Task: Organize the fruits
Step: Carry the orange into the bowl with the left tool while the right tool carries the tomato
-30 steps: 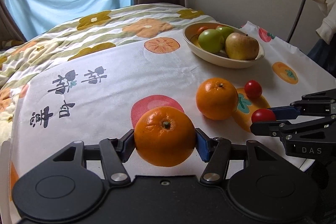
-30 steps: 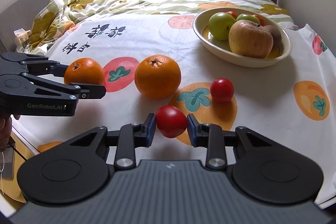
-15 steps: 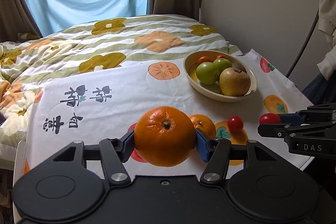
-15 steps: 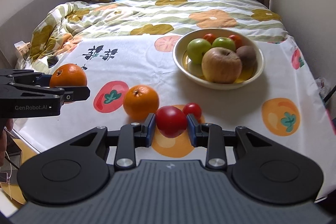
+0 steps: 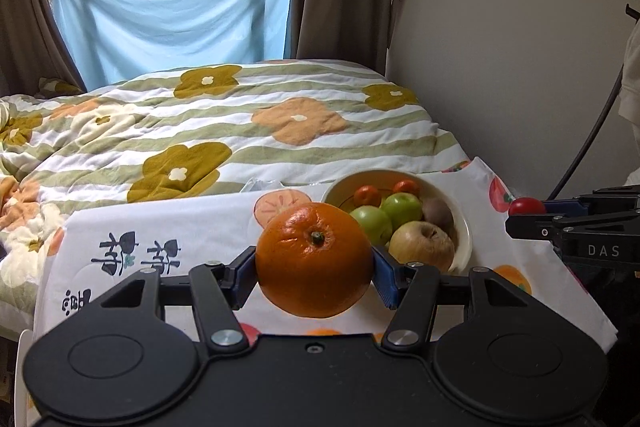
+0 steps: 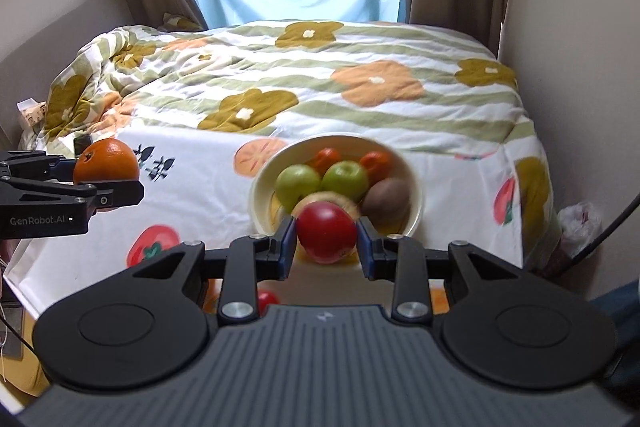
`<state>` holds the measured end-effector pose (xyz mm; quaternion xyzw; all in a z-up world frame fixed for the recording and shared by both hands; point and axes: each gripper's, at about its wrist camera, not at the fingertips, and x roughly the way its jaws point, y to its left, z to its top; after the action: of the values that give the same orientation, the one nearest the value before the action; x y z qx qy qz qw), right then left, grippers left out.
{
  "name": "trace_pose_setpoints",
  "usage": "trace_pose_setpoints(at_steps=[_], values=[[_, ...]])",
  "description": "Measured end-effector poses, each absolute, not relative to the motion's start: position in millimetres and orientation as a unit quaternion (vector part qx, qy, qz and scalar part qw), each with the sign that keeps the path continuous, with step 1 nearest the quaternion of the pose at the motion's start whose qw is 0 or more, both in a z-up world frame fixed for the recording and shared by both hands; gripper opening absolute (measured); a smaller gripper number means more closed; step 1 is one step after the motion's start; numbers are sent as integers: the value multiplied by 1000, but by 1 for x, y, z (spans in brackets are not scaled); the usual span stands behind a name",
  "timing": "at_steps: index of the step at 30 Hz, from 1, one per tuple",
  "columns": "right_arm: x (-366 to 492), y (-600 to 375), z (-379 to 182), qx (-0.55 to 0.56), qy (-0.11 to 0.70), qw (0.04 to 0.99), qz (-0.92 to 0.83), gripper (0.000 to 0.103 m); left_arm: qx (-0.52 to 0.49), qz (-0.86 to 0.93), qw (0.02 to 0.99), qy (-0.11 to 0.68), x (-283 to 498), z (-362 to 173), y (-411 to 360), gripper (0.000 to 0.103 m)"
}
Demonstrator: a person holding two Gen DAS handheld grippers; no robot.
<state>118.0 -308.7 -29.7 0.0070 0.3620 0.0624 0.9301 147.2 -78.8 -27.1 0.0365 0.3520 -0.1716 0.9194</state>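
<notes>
The left gripper (image 5: 314,277) is closed on an orange (image 5: 314,259). Its two blue pads press the orange's sides at 9 and 3 o'clock, with the stem facing the camera. The orange is up in the air above the cloth (image 5: 192,227), and the bowl (image 5: 460,215) sits past it at about 1 o'clock. The orange looks round, firm and a bit heavy, and its skin is bumpy, so the pads should grip it well. Holding it across the fat middle is the best spot, because it could roll out if held near the top or bottom. In the bowl are two green apples (image 5: 374,223), a yellow apple (image 5: 422,243), a brown kiwi (image 5: 438,213) and two small orange fruits (image 5: 366,195), so it is quite full. The right gripper (image 6: 326,247) is closed on a red tomato (image 6: 326,237), with one pad on each side of it. The tomato hangs in the air just in front of the bowl's near rim. It is small, light, smooth and soft, so I think a hard squeeze could squash it and a loose hold could let it slip. A gentle hold across the middle seems best. One more small red fruit (image 6: 267,301) lies on the cloth, under the right gripper at 7 o'clock. Both fruits look ready to go in the bowl, and should be set down softly so nothing rolls out.
</notes>
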Motion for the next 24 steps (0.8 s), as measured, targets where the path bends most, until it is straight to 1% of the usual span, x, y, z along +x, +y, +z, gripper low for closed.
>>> trace_pose_setpoints(at_steps=[9, 18, 24], values=[[189, -344, -35, 6, 367, 927, 83, 47, 34, -162, 915, 368, 205, -39, -119, 63], [254, -362, -64, 5, 384, 916, 114, 47, 26, -147, 902, 406, 278, -76, -154, 63], [282, -366, -83, 10, 395, 909, 129, 47, 28, -134, 895, 426, 312, -99, -169, 63]])
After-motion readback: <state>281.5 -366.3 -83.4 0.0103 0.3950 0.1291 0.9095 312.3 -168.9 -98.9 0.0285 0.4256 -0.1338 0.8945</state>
